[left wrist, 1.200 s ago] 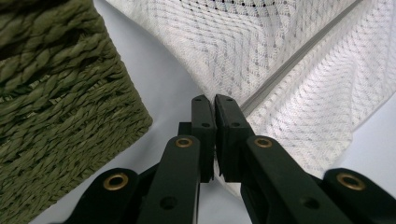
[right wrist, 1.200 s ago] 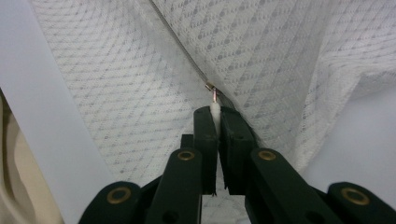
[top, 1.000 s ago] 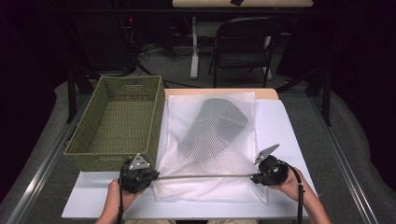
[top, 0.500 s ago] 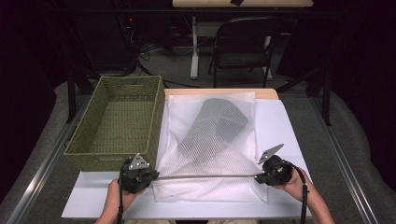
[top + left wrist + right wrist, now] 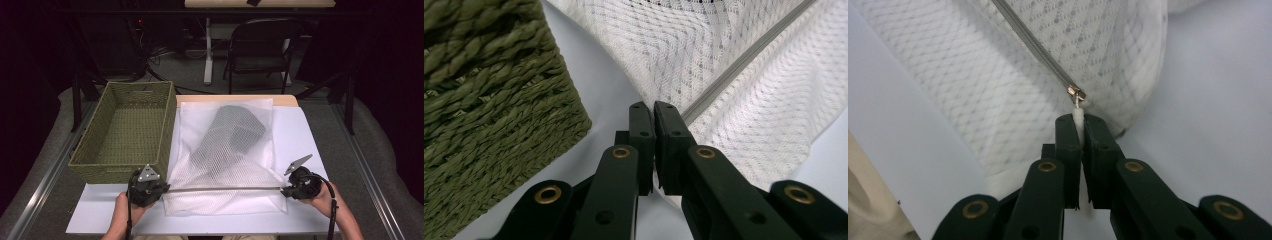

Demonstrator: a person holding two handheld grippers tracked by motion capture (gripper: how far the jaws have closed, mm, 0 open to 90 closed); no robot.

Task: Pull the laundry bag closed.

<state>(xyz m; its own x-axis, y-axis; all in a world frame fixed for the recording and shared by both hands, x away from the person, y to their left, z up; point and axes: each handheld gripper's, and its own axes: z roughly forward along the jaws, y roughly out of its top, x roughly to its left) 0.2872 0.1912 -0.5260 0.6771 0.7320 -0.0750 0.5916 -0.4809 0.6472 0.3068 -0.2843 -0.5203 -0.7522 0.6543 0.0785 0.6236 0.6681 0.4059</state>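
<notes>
A white table (image 5: 305,135) bears a wicker basket (image 5: 125,130) and mesh bag (image 5: 225,150).

White mesh bag (image 5: 225,160), zipper (image 5: 225,189) taut

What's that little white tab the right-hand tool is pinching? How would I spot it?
Start at the white mesh bag on the table, beside the green basket. Follow the grey zipper along its near edge to the brass slider at the right end. The white pull tab hangs from it, clamped in the right gripper.

no readable text (or labels, numbers) on anything here.
</notes>
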